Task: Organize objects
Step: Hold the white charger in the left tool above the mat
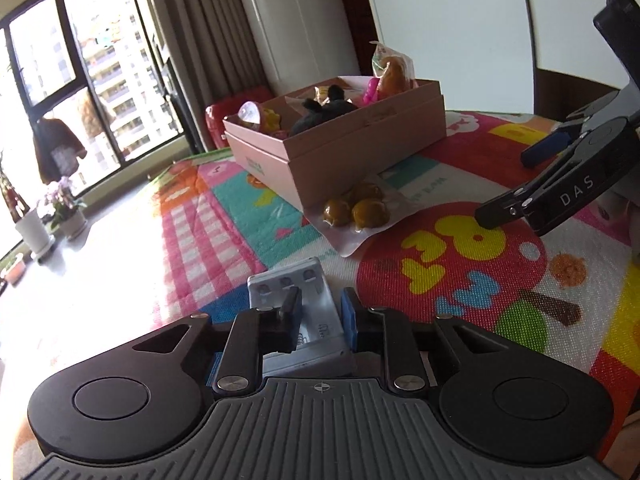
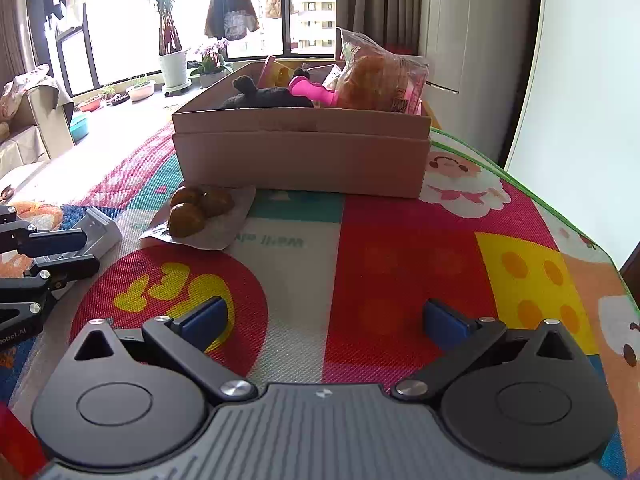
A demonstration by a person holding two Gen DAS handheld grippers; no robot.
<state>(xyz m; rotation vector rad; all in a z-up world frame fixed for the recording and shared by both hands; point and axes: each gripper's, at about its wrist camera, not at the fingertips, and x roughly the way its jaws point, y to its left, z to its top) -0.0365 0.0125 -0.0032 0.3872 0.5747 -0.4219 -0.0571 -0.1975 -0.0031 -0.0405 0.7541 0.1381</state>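
the left gripper (image 1: 320,312), black with blue pads, is closed around a flat silver-grey plastic case with a row of round slots at its far end (image 1: 298,312), which lies low over the brightly coloured patterned play mat (image 1: 460,280); the left-hand finger (image 1: 290,306) rests on top of the case while the blue pad of the other presses its right edge. in the right wrist view the same case (image 2: 102,230) appears at the far left, pinched between the left gripper's dark fingers (image 2: 60,240). the right gripper (image 2: 326,320) hangs over the mat with its jaws spread wide and nothing between them, its blue pads (image 2: 206,320) well apart above a red circle with yellow shapes printed on the mat. ahead of both stands a shallow pink-beige cardboard box nested in its lid (image 1: 360,148), holding a black plush toy (image 1: 324,114), a pink plastic toy (image 2: 312,90), an orange item in clear crinkly wrapping (image 2: 376,80) and a few smaller pieces too blurred to name. just in front of the box, touching its near wall, lies a clear vacuum-sealed pouch of three brown round balls (image 1: 356,210) on the mat. beyond the mat a large window (image 2: 256,12) shows apartment towers, with potted plants (image 2: 174,60) on the sill.
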